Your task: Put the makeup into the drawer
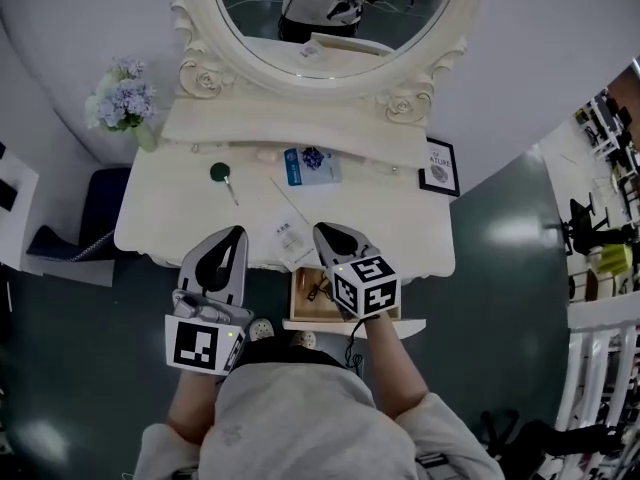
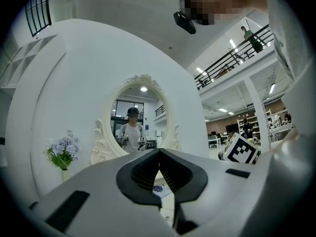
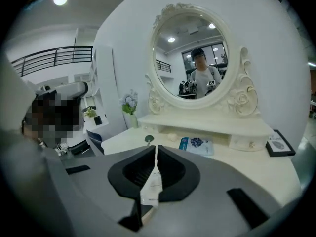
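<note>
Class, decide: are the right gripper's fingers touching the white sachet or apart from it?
Touching. The right gripper view shows the right gripper's fingers shut on the white sachet, pinching it.

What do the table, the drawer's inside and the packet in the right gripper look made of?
Table: probably painted wood, cream with a soft sheen; carved scrollwork round the mirror.
Drawer: bare light wood inside, tan and matt.
Packet: thin plastic or foil, white with small print; flat, pinched edge-on in the right gripper.
</note>
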`<state>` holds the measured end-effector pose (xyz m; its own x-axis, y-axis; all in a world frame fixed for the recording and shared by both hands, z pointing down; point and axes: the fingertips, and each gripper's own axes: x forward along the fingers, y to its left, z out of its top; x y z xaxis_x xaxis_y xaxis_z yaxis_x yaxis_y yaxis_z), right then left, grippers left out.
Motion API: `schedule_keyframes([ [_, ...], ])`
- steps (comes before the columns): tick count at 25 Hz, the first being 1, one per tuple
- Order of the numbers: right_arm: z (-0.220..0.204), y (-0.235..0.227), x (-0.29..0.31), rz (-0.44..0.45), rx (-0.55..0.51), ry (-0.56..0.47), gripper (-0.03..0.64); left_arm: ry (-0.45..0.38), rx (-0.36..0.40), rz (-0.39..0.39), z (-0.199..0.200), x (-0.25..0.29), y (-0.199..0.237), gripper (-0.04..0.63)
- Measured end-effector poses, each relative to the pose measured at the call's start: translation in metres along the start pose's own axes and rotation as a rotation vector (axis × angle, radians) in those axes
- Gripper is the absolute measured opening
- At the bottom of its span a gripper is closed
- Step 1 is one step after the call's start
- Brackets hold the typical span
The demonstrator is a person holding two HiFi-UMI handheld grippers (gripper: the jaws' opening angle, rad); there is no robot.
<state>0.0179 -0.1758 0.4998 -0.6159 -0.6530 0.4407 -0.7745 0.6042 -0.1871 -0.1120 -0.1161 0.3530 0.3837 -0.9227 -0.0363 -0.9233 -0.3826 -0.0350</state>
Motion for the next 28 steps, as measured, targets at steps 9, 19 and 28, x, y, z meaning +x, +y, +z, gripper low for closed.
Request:
schedule_keyframes([
  [9,-0.057,0.003,0.050,0.067,0.037,0.205,0.064,-0.014,-0.004,0.021,0.000,-0.002,0.006,0.014],
  [19,-0.117,-0.003,0.090,0.043,-0.012,0.416,0.246,0.093,0.005,0.020,-0.019,-0.013,0.007,0.014],
  [28,-0.140,-0.013,0.097,-0.033,-0.135,0.532,0.272,0.040,0.003,0.057,-0.011,-0.011,0.020,0.015],
])
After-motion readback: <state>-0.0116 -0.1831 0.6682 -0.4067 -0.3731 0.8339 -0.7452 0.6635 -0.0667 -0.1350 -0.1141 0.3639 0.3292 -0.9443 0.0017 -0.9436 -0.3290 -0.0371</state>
